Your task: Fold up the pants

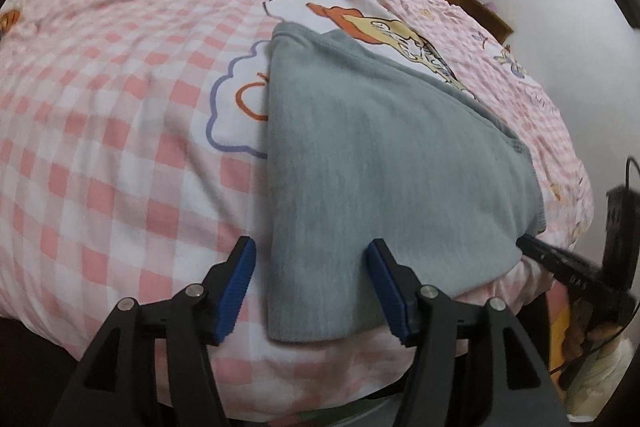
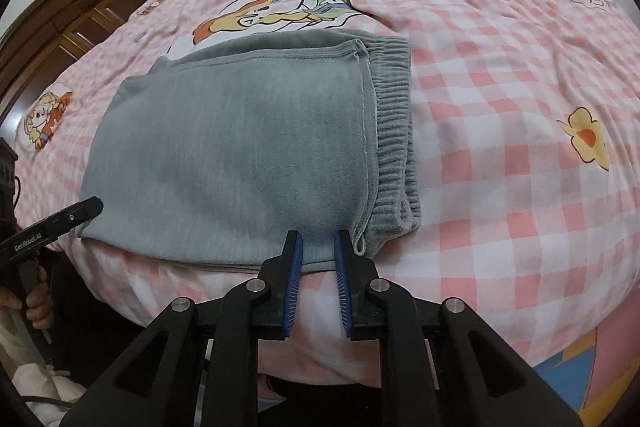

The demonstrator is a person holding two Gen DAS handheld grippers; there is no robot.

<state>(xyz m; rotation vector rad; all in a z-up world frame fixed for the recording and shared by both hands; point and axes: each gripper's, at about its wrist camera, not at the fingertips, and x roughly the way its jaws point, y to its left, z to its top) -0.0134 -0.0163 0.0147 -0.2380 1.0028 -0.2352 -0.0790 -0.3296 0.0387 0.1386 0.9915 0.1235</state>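
The grey pants [image 2: 240, 147] are laid folded at the frame's centre on a pink checked bedcover [image 2: 500, 99], ribbed waistband [image 2: 394, 131] at the right. The right gripper [image 2: 316, 247] is seen at their near edge, jaws narrowly parted, nothing pinched. The left gripper [image 1: 310, 259] is spread wide over the near corner.

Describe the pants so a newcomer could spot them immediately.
Start from the pink-and-white checked bedspread covering the bed. Near its front edge lies a folded grey pants bundle. It is the only plain grey item, with a ribbed waistband showing along one side.
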